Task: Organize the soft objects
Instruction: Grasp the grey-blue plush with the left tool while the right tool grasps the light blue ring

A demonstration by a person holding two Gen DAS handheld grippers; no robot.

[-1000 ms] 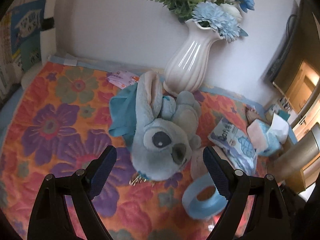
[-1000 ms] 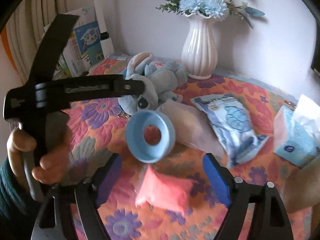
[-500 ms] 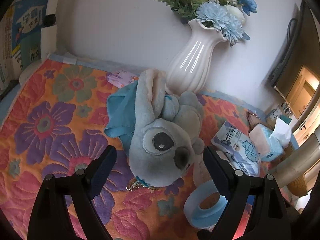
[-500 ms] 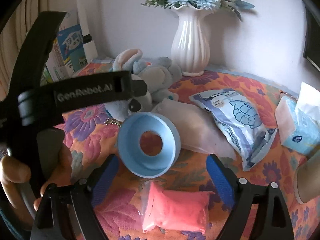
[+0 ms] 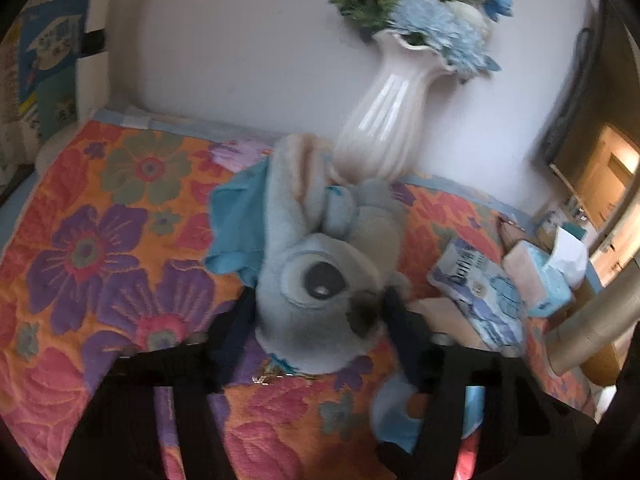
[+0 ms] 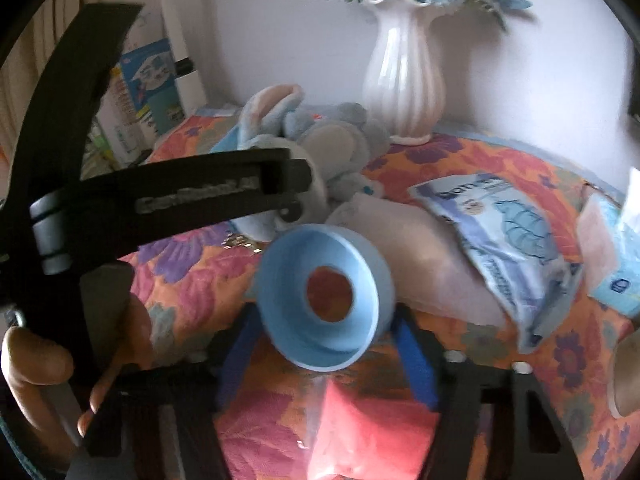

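**Two grippers closing on soft toys**

On the flowered quilt (image 5: 100, 248), the left gripper (image 5: 316, 312) is closing its jaws around the head of the blue plush toy (image 5: 316, 276), pads pressing both sides. To the right, the right gripper (image 6: 326, 340) is narrowing on the blue ring (image 6: 326, 296), pads touching its rim, above a pink pouch (image 6: 360, 428).
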